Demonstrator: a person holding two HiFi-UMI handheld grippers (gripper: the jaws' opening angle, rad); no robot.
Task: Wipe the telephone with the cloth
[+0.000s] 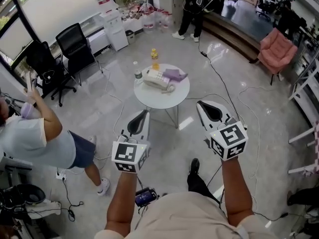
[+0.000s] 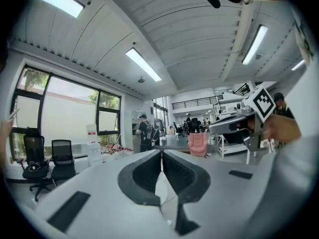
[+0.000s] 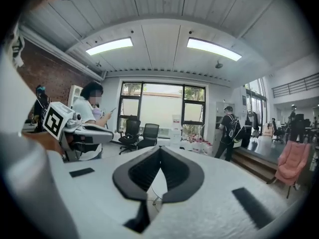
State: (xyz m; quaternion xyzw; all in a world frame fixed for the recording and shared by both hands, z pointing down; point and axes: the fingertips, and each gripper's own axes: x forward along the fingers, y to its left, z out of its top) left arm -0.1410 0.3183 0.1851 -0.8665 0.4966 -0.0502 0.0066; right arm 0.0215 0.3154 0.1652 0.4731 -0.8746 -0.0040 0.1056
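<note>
Left gripper [image 1: 141,117] and right gripper [image 1: 208,107]: jaws pressed together, empty, held short of table [image 1: 174,97]. Phone [image 1: 156,78] beside cloth [image 1: 174,74] there.

Glossy pale grey floor [image 1: 234,63], polished enough to show bright reflections. The small round desk [image 1: 149,102] has a smooth white top. On it are a cream plastic telephone [image 1: 155,78] and a soft, crumpled lilac cloth [image 1: 174,74]. The left gripper [image 1: 145,112] and right gripper [image 1: 202,104] are matt white plastic, their jaws lined in ribbed black. A pink armchair [image 1: 276,49] looks plush.
</note>
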